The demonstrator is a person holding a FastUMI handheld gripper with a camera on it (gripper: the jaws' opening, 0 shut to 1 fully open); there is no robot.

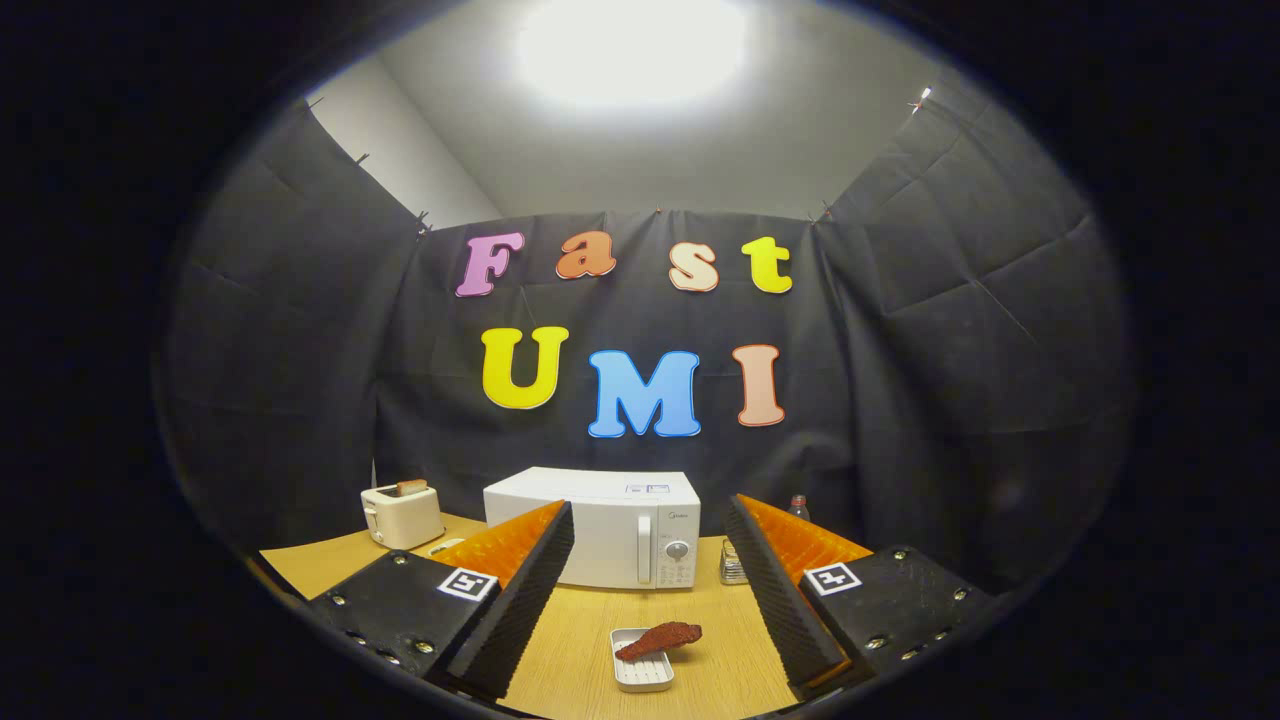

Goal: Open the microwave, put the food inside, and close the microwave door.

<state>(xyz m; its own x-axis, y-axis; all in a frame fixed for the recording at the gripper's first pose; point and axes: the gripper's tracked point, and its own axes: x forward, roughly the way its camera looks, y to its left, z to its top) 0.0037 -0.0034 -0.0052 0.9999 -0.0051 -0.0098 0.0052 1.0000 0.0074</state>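
A white microwave (pixel 600 525) stands at the back of the wooden table (pixel 580 640), its door shut, with a vertical handle (pixel 644 563) and a control panel on its right side. On the table in front of it lies a small white tray (pixel 640 668) with a reddish-brown piece of food (pixel 660 638) resting across it. My gripper (pixel 650 590) is open, held well back from the microwave. The tray and the food lie between its two fingers, touching neither.
A cream toaster (pixel 402 515) with a slice in it stands at the table's back left. A small glass jar (pixel 733 563) sits just right of the microwave, and a bottle (pixel 797 507) stands behind the right finger. Black cloth walls close in the booth.
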